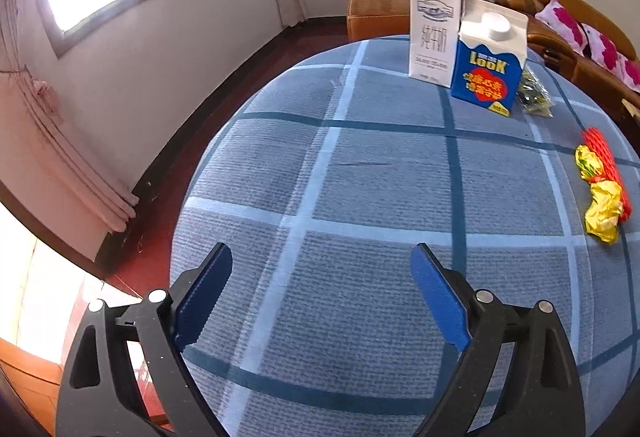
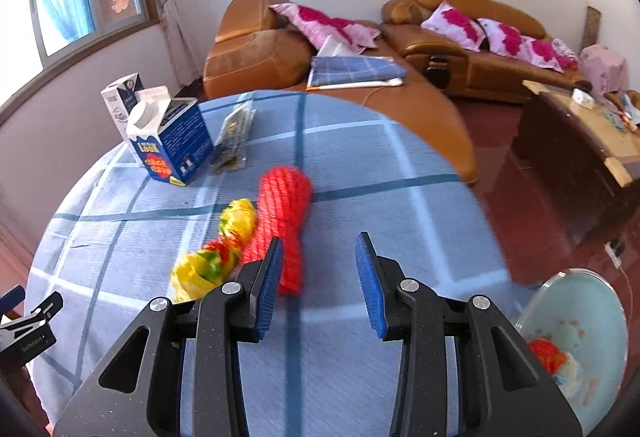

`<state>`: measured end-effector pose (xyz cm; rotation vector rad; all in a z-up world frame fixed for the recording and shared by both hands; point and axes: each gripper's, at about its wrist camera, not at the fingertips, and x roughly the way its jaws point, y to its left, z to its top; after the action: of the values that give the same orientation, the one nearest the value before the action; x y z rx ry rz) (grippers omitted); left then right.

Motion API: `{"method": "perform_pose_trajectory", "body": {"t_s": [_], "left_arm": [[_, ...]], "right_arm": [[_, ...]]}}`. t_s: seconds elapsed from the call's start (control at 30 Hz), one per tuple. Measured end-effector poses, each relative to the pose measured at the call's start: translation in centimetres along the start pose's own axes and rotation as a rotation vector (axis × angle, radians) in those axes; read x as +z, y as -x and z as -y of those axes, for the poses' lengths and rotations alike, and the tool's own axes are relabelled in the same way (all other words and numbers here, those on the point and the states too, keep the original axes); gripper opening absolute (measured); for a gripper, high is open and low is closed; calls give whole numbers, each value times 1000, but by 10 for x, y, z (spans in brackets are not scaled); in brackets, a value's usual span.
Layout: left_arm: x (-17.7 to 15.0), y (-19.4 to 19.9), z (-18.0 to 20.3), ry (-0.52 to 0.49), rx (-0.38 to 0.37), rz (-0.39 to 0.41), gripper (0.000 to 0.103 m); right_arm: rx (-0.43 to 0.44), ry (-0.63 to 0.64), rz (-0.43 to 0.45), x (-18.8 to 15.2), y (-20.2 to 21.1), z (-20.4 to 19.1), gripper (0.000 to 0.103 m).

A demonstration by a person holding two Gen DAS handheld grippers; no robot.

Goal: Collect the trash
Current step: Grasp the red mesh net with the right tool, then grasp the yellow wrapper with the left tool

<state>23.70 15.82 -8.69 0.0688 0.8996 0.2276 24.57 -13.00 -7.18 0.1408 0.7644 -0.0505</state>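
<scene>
A round counter in blue check cloth fills the sitting room. The red net lies just ahead-left of the right hand-held gripper, lengthwise along its reach; jaws partly open, empty. The left hand-held gripper, wide and empty, is farther off.

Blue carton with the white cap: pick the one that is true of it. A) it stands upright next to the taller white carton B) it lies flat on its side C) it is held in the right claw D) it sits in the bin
A: the blue carton stands upright on the checked tablecloth, right beside the white carton, with no claw on it.
</scene>
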Motion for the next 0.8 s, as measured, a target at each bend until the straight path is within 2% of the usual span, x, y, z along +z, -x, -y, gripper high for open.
{"method": "perform_pose_trajectory", "body": {"t_s": [0.13, 0.2, 0.33, 0.47, 0.63, 0.8], "left_arm": [[2, -3, 4, -35, 16, 7, 90], [4, -3, 6, -46, 17, 9, 90], [8, -3, 16, -56, -23, 5, 90], [12, 0, 31, -61, -78, 3, 90], [23, 14, 70, -114, -153, 40, 89], [33, 23, 118, -163, -239, 72, 89]], "right_arm": [[34, 9, -79, 2, -31, -13, 38], [29, 3, -110, 1, -41, -14, 30], [92, -28, -131, 0, -44, -8, 20], [91, -2, -60, 2, -19, -3, 19], [-12, 17, 35, -1, 24, 24, 19], [-99, 50, 67, -17, 44, 46, 19]]}}
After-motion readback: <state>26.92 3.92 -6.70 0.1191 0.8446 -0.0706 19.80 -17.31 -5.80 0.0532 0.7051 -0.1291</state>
